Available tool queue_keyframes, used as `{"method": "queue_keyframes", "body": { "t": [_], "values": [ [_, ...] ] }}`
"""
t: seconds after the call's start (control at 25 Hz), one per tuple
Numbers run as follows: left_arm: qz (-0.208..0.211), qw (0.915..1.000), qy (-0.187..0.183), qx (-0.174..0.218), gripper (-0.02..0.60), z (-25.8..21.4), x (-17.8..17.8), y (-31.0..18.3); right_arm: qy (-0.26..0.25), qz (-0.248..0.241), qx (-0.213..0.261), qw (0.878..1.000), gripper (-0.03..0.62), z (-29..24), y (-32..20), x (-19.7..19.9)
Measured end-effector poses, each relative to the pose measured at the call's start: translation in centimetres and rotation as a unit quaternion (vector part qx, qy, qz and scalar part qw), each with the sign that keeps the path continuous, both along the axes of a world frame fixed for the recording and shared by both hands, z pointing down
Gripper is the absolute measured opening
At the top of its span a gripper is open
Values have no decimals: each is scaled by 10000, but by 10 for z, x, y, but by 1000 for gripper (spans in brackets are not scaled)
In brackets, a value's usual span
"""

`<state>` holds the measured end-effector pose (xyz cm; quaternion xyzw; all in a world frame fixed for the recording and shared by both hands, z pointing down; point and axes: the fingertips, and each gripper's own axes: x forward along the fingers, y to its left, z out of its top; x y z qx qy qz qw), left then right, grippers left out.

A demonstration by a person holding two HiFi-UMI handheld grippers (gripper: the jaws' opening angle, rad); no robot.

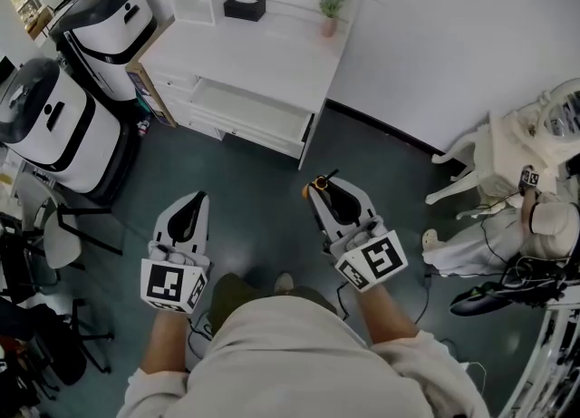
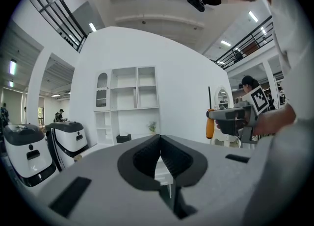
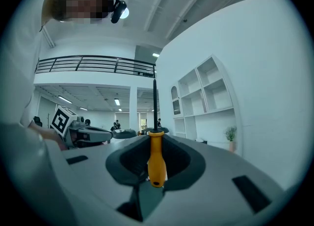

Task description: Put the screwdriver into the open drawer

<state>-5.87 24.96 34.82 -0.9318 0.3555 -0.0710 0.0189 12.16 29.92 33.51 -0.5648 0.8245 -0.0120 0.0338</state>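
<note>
A dark teal floor (image 1: 254, 199) ran up to a plain white wall (image 1: 453, 35). There stood a white desk (image 1: 272, 58) under open white shelves (image 2: 128, 90), carrying a small potted plant (image 1: 331, 1) and a black tissue box (image 1: 245, 8). Two rounded white-and-black machines (image 1: 54, 126) stood at its left. Strip lights (image 2: 92, 27) glowed overhead.

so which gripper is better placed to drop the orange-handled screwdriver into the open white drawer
Right. The right gripper clamps the orange-handled screwdriver and sits near the front corner of the open white drawer; the left gripper holds nothing.
</note>
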Motion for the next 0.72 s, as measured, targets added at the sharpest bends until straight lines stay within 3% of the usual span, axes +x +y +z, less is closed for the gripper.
{"method": "queue_keyframes", "body": {
  "t": [0.32, 0.72],
  "values": [
    [-137, 9999, 3, -63, 5, 6, 5, -7, 49, -221, -60, 9997, 76, 4, -16, 2],
    [-52, 9999, 61, -100, 5, 14, -1, -79, 125, -202, -111, 9997, 75, 9, -81, -11]
  ]
}}
